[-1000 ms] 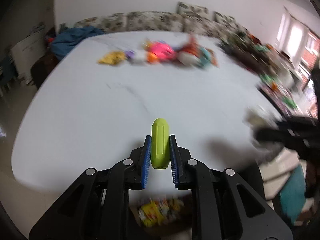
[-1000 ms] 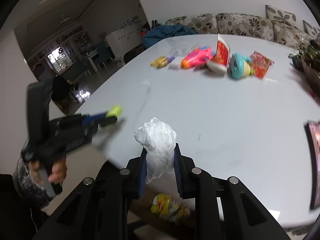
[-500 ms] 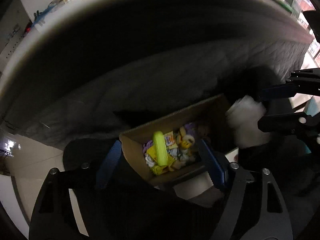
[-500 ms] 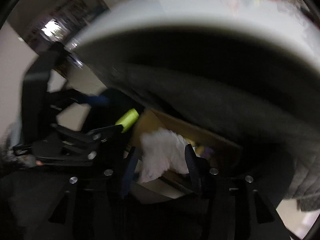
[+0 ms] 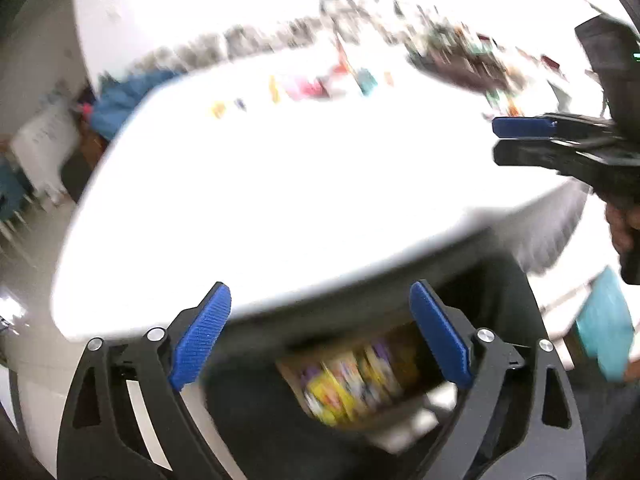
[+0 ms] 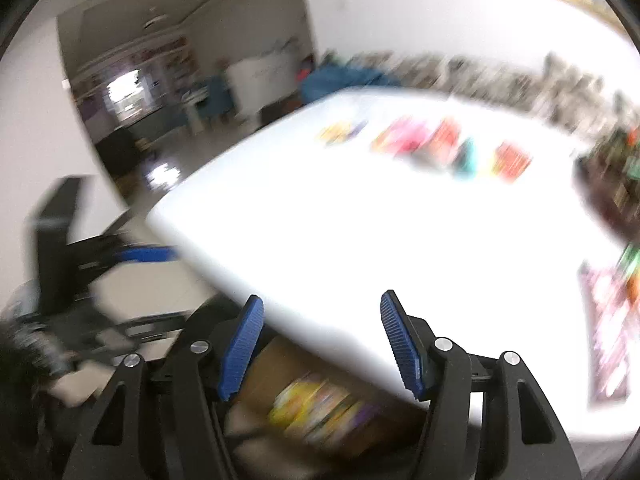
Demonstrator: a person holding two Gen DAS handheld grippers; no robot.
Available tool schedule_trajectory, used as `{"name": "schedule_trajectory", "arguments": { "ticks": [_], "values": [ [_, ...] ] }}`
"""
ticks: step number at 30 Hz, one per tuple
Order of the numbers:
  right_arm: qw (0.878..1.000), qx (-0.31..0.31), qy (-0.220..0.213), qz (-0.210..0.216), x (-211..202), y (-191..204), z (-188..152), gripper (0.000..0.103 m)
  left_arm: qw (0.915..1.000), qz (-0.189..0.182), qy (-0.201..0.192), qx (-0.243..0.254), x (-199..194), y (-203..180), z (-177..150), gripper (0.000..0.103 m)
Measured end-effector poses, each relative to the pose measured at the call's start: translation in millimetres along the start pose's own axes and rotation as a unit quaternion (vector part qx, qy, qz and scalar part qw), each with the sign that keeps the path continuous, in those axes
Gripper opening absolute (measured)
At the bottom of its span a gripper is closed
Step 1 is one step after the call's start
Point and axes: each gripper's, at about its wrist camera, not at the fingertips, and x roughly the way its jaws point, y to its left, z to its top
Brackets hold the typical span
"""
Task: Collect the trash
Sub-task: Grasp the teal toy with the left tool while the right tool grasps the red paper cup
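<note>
Both views are motion-blurred. My left gripper (image 5: pixel 320 332) is open and empty at the near edge of the white table (image 5: pixel 280 184). My right gripper (image 6: pixel 320 340) is open and empty too, at the same edge. Below the table edge stands a cardboard box (image 5: pixel 352 376) with colourful wrappers in it; it also shows in the right wrist view (image 6: pixel 316 404). A row of colourful trash items (image 6: pixel 424 144) lies at the far side of the table, also in the left wrist view (image 5: pixel 304 88). The right gripper shows at the right of the left wrist view (image 5: pixel 520 140).
A patterned sofa (image 6: pixel 500 76) runs behind the table with a blue cloth (image 6: pixel 340 80) at its left end. Cluttered items (image 6: pixel 616 184) sit at the table's right side. A teal chair (image 5: pixel 604 332) stands at the right.
Both grippers have let go of their loads, the green item and the white crumpled paper, at the box under the table. Both have risen back to table-edge height, open.
</note>
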Motion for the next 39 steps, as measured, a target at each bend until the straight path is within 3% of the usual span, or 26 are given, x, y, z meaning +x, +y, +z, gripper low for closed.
{"name": "schedule_trajectory", "arguments": {
  "ticks": [2, 4, 7, 11, 12, 13, 14, 16, 19, 25, 31, 39],
  "values": [
    [0.999, 0.035, -0.015, -0.036, 28, -35, 39, 0.061, 0.9983, 0.056, -0.011, -0.012, 14, 14, 29, 0.089],
    [0.997, 0.059, -0.019, -0.049, 62, -63, 76, 0.061, 0.9961, 0.082, -0.007, -0.031, 30, 24, 50, 0.089],
    [0.995, 0.059, -0.020, -0.080, 97, -79, 113, 0.061, 0.9945, 0.077, 0.002, -0.071, 56, 41, 72, 0.089],
    [0.991, 0.056, 0.037, -0.117, 160, -94, 145, 0.059, 0.9929, 0.080, 0.016, -0.087, 84, 47, 85, 0.089],
    [0.989, 0.060, 0.052, -0.122, 174, -96, 146, 0.052, 0.9928, 0.082, 0.018, -0.085, 87, 42, 87, 0.089],
    [0.986, 0.067, 0.078, -0.131, 192, -103, 148, 0.034, 0.9928, 0.085, 0.020, -0.081, 93, 43, 92, 0.089],
    [0.987, 0.073, 0.080, -0.123, 196, -110, 141, 0.026, 0.9925, 0.089, 0.021, -0.081, 97, 43, 93, 0.089],
    [0.987, 0.080, 0.062, -0.124, 188, -111, 138, 0.017, 0.9917, 0.092, 0.028, -0.086, 108, 44, 99, 0.089],
    [0.992, 0.091, 0.018, -0.083, 149, -103, 122, 0.012, 0.9906, 0.099, 0.035, -0.088, 116, 46, 103, 0.089],
    [0.997, 0.053, -0.037, -0.044, 43, -68, 67, 0.012, 0.9913, 0.108, 0.030, -0.069, 129, 29, 118, 0.089],
    [0.994, 0.080, -0.048, -0.063, -22, -74, 4, 0.012, 0.9943, 0.094, 0.026, -0.042, 151, -13, 144, 0.089],
    [0.984, 0.157, -0.038, -0.077, -47, -125, -46, 0.012, 0.9983, 0.046, 0.012, -0.032, 195, -71, 200, 0.089]
  ]
}}
